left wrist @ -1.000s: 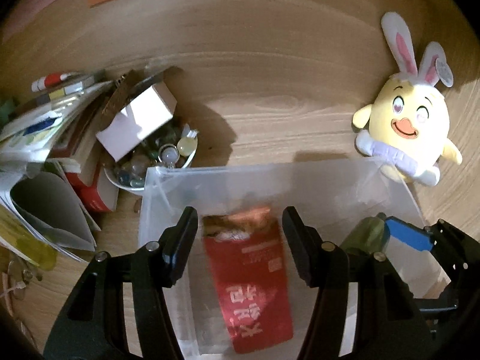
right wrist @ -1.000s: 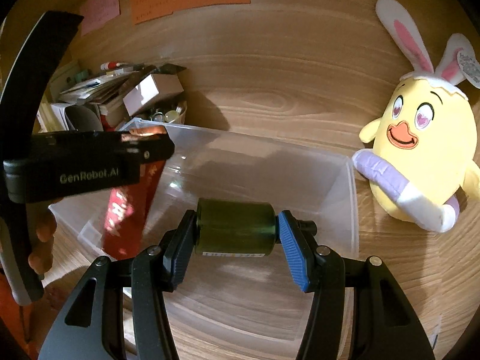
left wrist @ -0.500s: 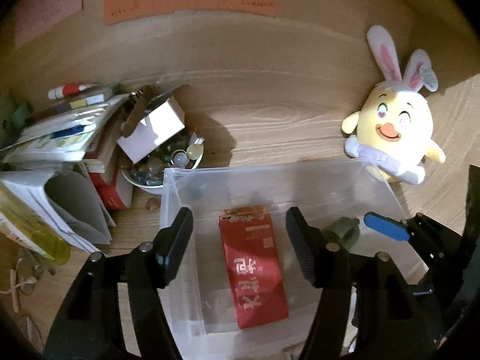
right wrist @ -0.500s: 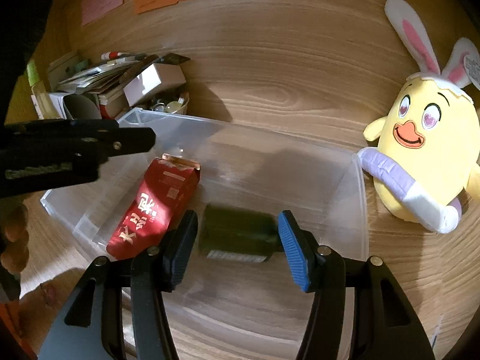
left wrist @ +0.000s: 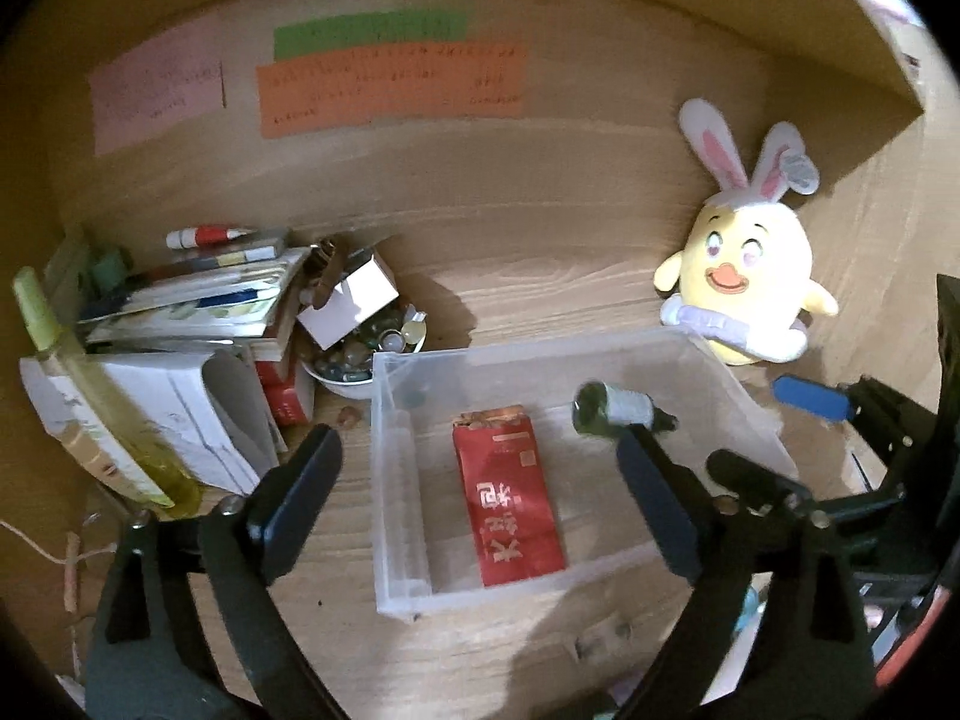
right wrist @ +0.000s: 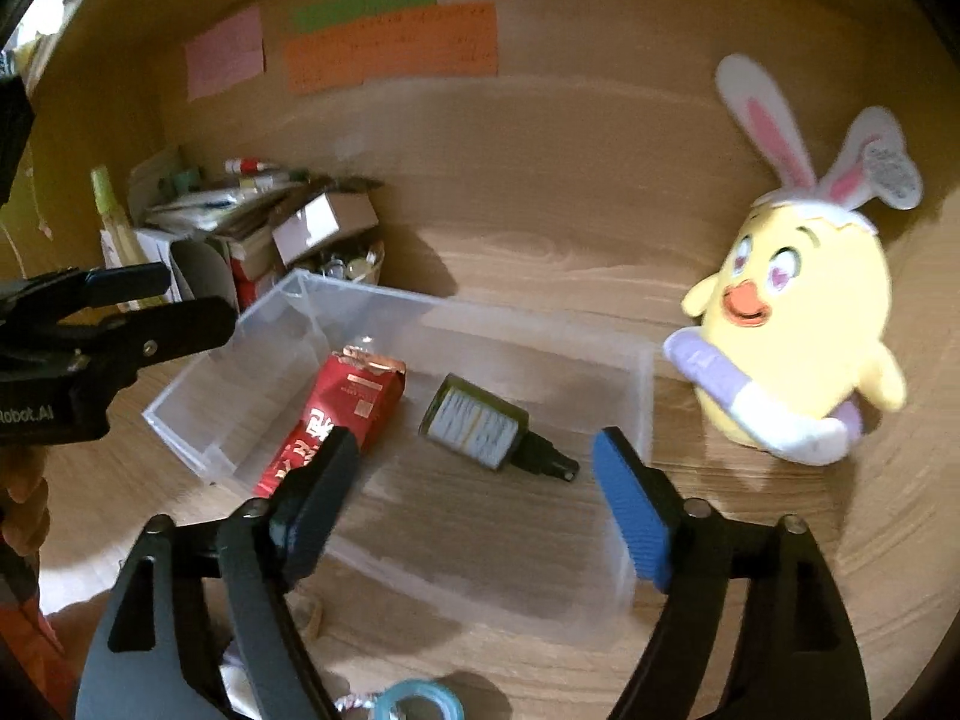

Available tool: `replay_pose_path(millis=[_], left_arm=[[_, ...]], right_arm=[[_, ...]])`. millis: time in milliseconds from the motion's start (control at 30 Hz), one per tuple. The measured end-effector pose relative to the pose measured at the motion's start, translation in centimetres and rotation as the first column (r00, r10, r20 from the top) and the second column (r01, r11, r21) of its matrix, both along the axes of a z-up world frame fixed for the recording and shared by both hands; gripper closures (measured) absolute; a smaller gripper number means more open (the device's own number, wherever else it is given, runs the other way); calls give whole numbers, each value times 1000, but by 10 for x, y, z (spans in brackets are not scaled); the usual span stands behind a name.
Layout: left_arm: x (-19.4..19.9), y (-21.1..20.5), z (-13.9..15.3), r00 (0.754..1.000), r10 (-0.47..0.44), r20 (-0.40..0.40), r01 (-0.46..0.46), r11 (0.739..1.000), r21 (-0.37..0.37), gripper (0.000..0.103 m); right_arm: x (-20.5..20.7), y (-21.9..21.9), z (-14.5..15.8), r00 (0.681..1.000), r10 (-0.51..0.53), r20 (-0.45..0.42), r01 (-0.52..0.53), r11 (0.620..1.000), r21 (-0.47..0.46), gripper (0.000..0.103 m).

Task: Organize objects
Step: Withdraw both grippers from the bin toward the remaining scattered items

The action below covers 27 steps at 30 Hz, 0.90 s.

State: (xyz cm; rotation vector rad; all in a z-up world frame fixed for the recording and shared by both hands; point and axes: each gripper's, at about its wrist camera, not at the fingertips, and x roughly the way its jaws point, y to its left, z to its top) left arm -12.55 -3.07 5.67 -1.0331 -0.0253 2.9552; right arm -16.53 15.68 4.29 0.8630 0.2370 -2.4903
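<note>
A clear plastic bin (left wrist: 393,468) (right wrist: 636,384) sits on the wooden desk. Inside it lie a red packet (left wrist: 507,495) (right wrist: 336,414) and a dark green bottle (left wrist: 612,417) (right wrist: 480,426) on its side. My left gripper (left wrist: 480,480) hovers above the bin's near side, jaws opening wide, nothing between them. My right gripper (right wrist: 474,468) is pulled back over the bin's near wall, jaws opening, the bottle lying loose ahead of them. The right gripper's blue pad (left wrist: 807,399) shows in the left wrist view.
A yellow plush chick with rabbit ears (left wrist: 750,294) (right wrist: 798,324) stands right of the bin. At left are stacked books and papers (left wrist: 180,312), a white bowl of marbles (left wrist: 360,354) under a small white box (left wrist: 351,306), and a yellow-green bottle (left wrist: 90,396). A tape roll (right wrist: 414,702) lies near.
The red packet and the green bottle were let go and now lie in the bin. Both grippers opened wider and drew back and up from the bin.
</note>
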Motion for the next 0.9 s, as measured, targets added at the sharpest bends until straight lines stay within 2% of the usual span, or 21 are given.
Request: replay_pose_path(millis=[100,200,433,900], left_arm=[[13,1,3,1000,-1,-13,1,1000,-13,7],[24,-1,3,1000,-6,-7,6,1000,10,7],[50,-6,-6,1000,26,-1,-26,1000,0,6],[93,-28,-47,991,80,105,-82,996,18,6]], right_arm=[[13,8,8,1000,-2,-30,3,1000,3,21],[25,15,12,999,-4,-50,5,1000,9,21],[50,27,12,997,-14,-73,16,1000,25,20],[76,37,-9,1000,-7,-6,7,999,36,20]])
